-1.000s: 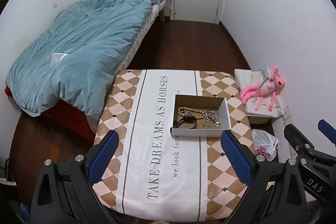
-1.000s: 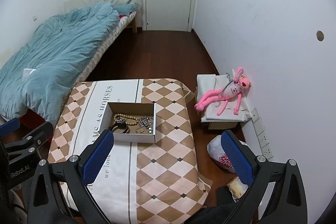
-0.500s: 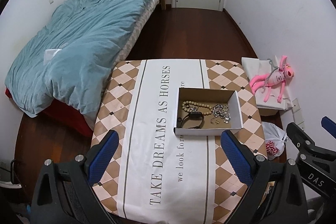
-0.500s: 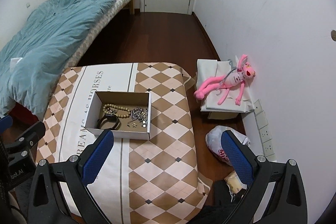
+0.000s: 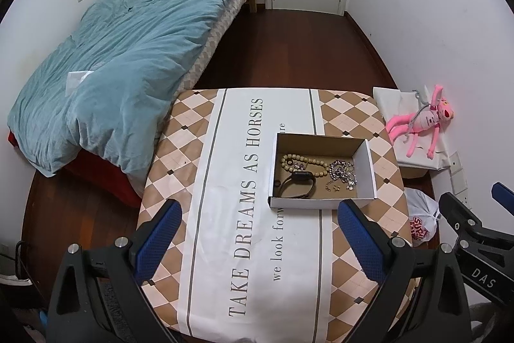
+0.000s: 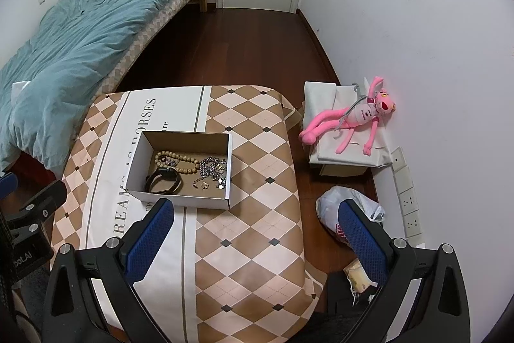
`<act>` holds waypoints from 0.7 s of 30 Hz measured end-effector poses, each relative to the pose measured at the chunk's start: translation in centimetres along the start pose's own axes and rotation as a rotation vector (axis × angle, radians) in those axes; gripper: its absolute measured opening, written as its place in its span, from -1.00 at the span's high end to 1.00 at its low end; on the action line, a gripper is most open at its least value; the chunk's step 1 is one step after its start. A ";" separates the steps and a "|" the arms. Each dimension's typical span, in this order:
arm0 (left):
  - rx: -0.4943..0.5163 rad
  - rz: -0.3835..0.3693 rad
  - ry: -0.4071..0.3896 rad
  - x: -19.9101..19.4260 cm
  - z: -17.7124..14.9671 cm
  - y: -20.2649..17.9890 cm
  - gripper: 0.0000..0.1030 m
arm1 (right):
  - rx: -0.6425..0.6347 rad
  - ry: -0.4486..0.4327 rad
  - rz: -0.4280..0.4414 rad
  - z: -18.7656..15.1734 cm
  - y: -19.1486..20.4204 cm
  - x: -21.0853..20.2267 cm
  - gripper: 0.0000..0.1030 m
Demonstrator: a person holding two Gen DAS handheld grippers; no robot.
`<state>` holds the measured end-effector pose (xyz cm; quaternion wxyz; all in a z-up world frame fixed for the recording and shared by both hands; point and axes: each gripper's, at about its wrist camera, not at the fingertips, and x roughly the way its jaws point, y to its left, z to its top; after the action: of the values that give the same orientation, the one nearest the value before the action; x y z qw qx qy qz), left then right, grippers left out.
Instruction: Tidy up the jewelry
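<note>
Lying inside the box (image 5: pixel 322 202), the bead string (image 5: pixel 305 163) runs left-right; both grippers' jaws spread, holding nothing.

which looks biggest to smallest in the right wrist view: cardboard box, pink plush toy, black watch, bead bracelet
1. cardboard box
2. pink plush toy, somewhat smaller, though it lies farther away
3. bead bracelet and black watch: too alike to rank

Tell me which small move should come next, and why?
Probably lower the right tool forward toward the cardboard box. Both tools are open, hold nothing, and hover short of the box; the left tool is no nearer. All the jewelry, such as the silver chain and bead bracelet, lies tangled together inside.
</note>
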<state>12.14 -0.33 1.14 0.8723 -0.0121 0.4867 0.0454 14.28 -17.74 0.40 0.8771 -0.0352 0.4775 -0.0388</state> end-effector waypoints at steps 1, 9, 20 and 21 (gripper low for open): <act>0.000 0.002 -0.003 0.0 0.0 0.0 -0.92 | 0.000 -0.001 0.001 0.0 0.0 0.0 -1.00; 0.001 0.019 -0.003 0.2 -0.1 -0.1 -0.92 | 0.001 0.002 0.006 0.0 0.1 0.0 -1.00; 0.004 0.017 -0.005 0.2 -0.3 -0.1 -0.92 | 0.003 0.003 0.015 -0.1 0.2 0.1 -1.00; 0.005 0.015 -0.004 0.2 -0.4 -0.1 -0.92 | 0.002 0.002 0.014 -0.1 0.2 0.1 -1.00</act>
<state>11.97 -0.40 0.74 0.8729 -0.0063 0.4853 0.0506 14.25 -17.54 0.25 0.8769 -0.0309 0.4785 -0.0330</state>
